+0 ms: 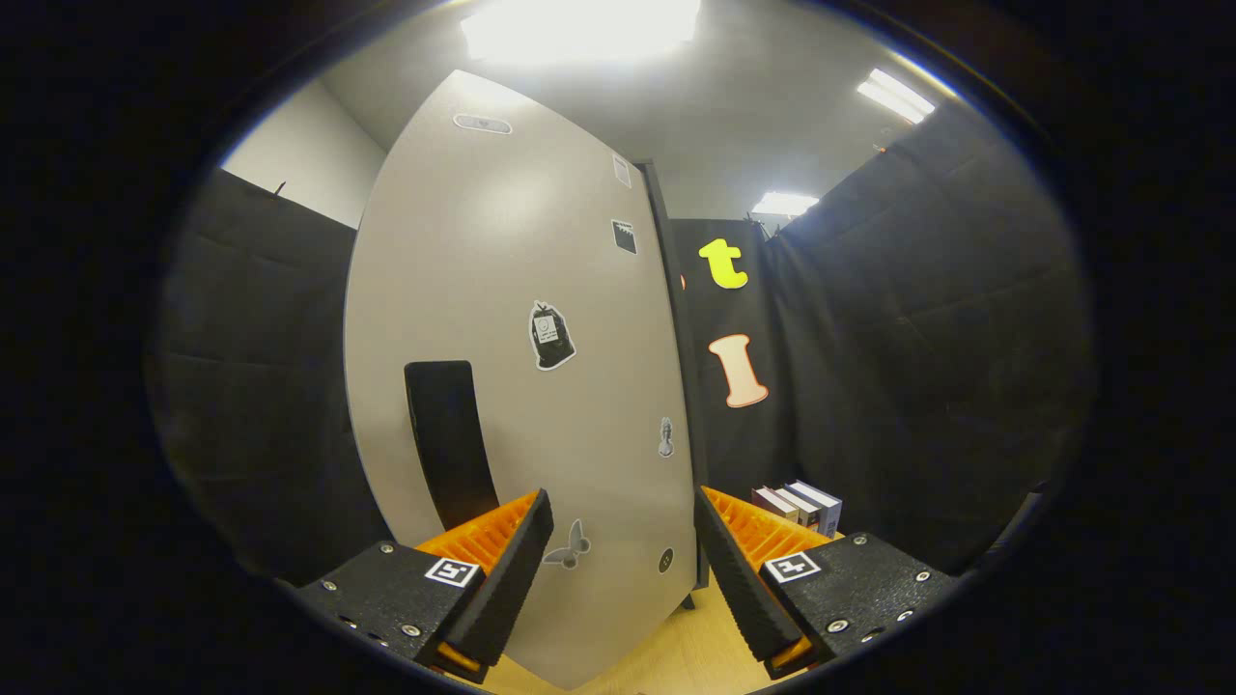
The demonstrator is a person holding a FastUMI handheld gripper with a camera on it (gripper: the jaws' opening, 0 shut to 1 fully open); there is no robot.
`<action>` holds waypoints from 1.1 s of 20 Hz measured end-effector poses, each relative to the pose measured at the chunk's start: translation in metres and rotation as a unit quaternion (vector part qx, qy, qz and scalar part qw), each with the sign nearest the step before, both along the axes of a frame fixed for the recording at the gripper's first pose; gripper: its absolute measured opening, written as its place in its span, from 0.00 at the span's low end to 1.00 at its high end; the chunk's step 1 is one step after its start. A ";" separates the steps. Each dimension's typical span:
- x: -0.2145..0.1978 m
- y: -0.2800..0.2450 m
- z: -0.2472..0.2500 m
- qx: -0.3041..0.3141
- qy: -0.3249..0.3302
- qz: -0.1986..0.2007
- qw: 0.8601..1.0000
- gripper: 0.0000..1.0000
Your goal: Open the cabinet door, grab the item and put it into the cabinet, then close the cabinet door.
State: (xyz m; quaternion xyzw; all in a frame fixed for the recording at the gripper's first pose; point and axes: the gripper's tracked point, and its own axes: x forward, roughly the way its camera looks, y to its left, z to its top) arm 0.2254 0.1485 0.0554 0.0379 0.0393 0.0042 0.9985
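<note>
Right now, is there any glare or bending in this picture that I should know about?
Gripper view: ceiling lights blow out to white; fisheye bows the cabinet door edges; its black handle stays sharp; the open gripper is sharp, holding nothing.

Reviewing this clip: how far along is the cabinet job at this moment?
Nothing looks done that I can confirm: the grey cabinet door with stickers fills the space just ahead, and whether it is shut or ajar is unclear. In hand: the black-and-orange tongs are open and empty, fingers either side of the door's lower part, near its black vertical handle. Left: stowing an item and closing up.
</note>
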 end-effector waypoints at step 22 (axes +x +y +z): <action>0.006 0.054 -0.006 -0.010 0.011 0.087 0.996 0.93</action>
